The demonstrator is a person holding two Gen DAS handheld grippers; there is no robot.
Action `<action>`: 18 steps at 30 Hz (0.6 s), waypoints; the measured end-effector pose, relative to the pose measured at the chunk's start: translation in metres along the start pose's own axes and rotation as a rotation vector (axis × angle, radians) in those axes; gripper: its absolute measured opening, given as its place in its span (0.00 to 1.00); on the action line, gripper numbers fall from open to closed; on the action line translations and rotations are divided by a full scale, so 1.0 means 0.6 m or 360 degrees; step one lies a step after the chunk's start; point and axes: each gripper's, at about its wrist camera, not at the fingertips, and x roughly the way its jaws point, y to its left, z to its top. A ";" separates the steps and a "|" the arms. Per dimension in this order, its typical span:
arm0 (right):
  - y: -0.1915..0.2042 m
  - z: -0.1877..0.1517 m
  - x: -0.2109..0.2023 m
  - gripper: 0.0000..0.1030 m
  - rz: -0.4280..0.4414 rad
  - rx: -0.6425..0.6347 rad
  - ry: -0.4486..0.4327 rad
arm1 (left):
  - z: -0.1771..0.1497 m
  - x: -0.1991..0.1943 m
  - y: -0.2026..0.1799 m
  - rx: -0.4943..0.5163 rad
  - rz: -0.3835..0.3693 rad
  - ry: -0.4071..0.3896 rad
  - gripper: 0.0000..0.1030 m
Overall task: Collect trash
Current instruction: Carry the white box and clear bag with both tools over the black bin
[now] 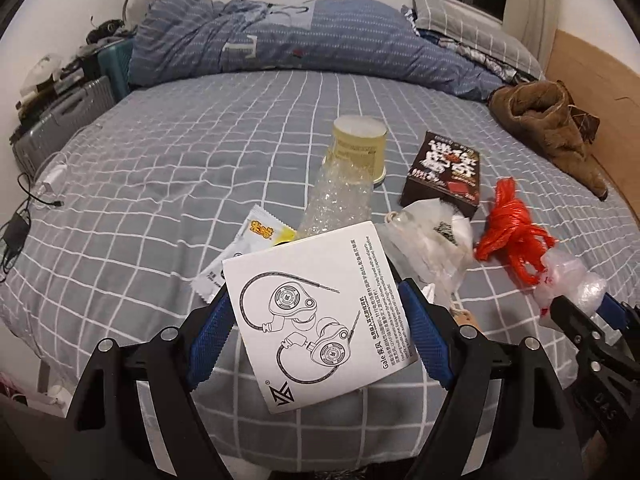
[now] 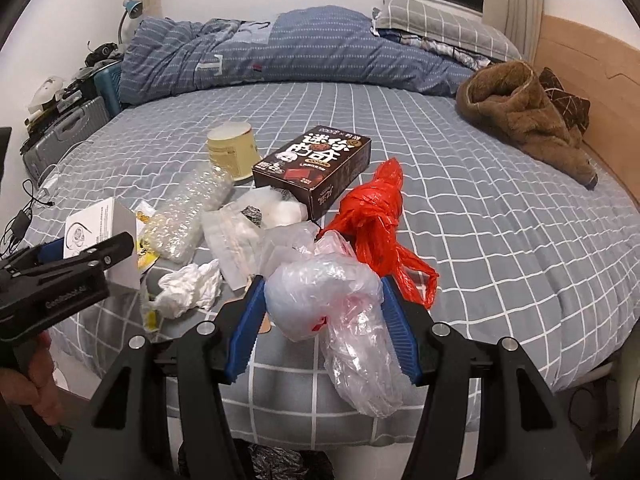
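left jaws (image 1: pixel 316 320) pinch earphone box (image 1: pixel 320 320) | right jaws (image 2: pixel 320 320) pinch clear bag (image 2: pixel 332 304)

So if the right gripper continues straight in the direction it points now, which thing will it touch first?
Probably the red plastic bag, which lies just beyond the clear plastic bag that the right gripper holds; depth is uncertain.

Trash pile on bed (image 2: pixel 500 216), near its front edge.
Cup (image 2: pixel 232 152) left of box (image 2: pixel 316 168); bubble wrap (image 2: pixel 188 212) before cup; tissue (image 2: pixel 188 290) nearest; quilt (image 2: pixel 280 52) behind.
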 end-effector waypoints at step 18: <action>0.020 -0.033 -0.070 0.54 0.0009 0.0008 -0.0056 | -0.061 -0.087 0.000 0.0050 -0.0056 -0.0017 0.77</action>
